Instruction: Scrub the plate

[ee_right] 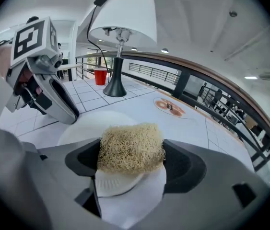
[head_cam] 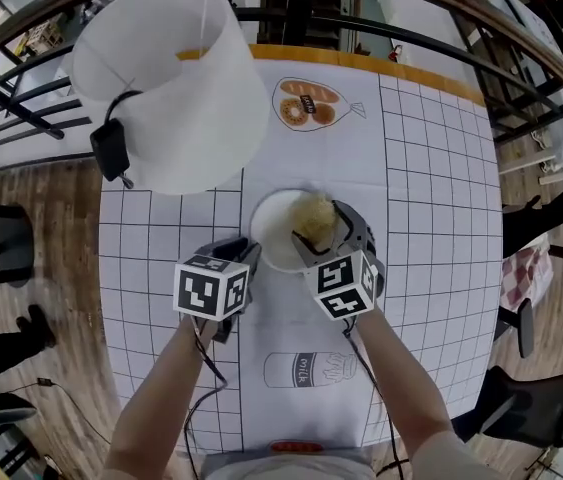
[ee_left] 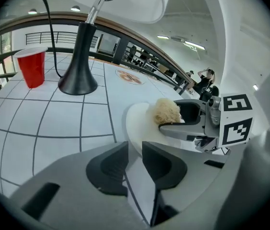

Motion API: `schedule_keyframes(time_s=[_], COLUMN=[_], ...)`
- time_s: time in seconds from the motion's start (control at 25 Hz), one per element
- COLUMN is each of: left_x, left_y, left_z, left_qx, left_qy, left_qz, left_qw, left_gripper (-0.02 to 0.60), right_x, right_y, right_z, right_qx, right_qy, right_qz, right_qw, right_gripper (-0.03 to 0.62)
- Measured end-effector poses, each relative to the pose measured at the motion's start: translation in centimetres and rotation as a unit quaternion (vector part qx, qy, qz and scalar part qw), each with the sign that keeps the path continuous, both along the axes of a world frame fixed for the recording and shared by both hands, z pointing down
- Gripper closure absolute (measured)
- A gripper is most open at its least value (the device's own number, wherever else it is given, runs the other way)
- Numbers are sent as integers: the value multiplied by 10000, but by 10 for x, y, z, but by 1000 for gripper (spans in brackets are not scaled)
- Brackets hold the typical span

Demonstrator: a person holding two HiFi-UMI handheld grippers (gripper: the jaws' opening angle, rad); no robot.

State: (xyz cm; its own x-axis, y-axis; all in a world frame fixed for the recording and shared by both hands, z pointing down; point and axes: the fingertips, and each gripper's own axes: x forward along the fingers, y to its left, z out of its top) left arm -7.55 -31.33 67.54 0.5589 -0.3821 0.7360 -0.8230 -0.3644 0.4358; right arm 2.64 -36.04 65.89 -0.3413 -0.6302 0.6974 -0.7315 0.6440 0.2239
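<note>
A white plate [head_cam: 273, 230] lies mid-table on the grid-print cloth. My left gripper [head_cam: 252, 255] is shut on the plate's near-left rim; in the left gripper view the rim [ee_left: 137, 128] runs in between the closed jaws [ee_left: 135, 164]. My right gripper [head_cam: 318, 232] is shut on a tan fibrous scrubber [head_cam: 313, 217], which rests on the plate's right half. In the right gripper view the scrubber [ee_right: 131, 147] fills the gap between the jaws, with the plate [ee_right: 89, 123] under and beyond it. The left gripper [ee_right: 53, 97] shows at the plate's far left.
A lamp with a large white shade [head_cam: 166, 78] and black base [ee_left: 77, 80] stands at the back left. A red cup [ee_left: 32, 67] is beside it. The cloth carries a bread drawing [head_cam: 311, 106] and a milk drawing [head_cam: 311, 370]. A railing runs behind the table.
</note>
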Motion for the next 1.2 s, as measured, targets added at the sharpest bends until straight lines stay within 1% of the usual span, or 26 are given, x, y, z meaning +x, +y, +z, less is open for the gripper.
schedule_keyframes(time_s=[0.16,0.24,0.28,0.36,0.44,0.52,0.6,0.64,0.68,0.8,0.88,0.96,1.08,1.2], left_x=[0,2,2,2,2,1,1,1,1,2,1,0,-1,-1], left_y=[0,0,0,0,0,0,0,1,1,1,0,-1,-1,-1], left_z=[0,0,0,1,1,1,1,1,2,1,1,1,0,0], left_qx=[1,-17,-17,13,39,33,22,20,18,13,7,-53,-134,-79], left_qy=[-55,-71,-99,-191,-243,-228,-223,-243,-271,-275,-186,-20,207,137], left_qz=[-18,-8,10,57,61,24,16,26,34,3,-50,-164,-324,-288], left_qw=[10000,10000,9999,9998,9997,9997,9997,9997,9996,9996,9998,9998,9992,9995], left_gripper=[485,485,485,486,486,486,488,488,491,492,492,492,491,491], right_x=[14,11,5,-17,-44,-64,-69,-68,-67,-65,-64,-60,-41,-16], right_y=[1,2,3,8,19,32,39,41,42,40,40,39,38,36], right_z=[-3,-11,-18,-33,-39,-30,-14,-6,-1,2,2,3,6,8], right_qx=[20,129,198,208,14,-234,-396,-450,-500,-570,-563,-587,-645,-614], right_qy=[49,36,-77,-452,-648,-422,-21,94,107,-95,-130,-137,-211,-118], right_qz=[224,193,127,-143,-662,-1201,-1421,-1419,-1379,-1241,-1215,-1133,-789,-486], right_qw=[9997,9997,9997,9987,9957,9916,9891,9888,9891,9906,9909,9917,9946,9969], right_gripper=[218,218,217,217,218,218,218,218,217,218,218,218,218,218])
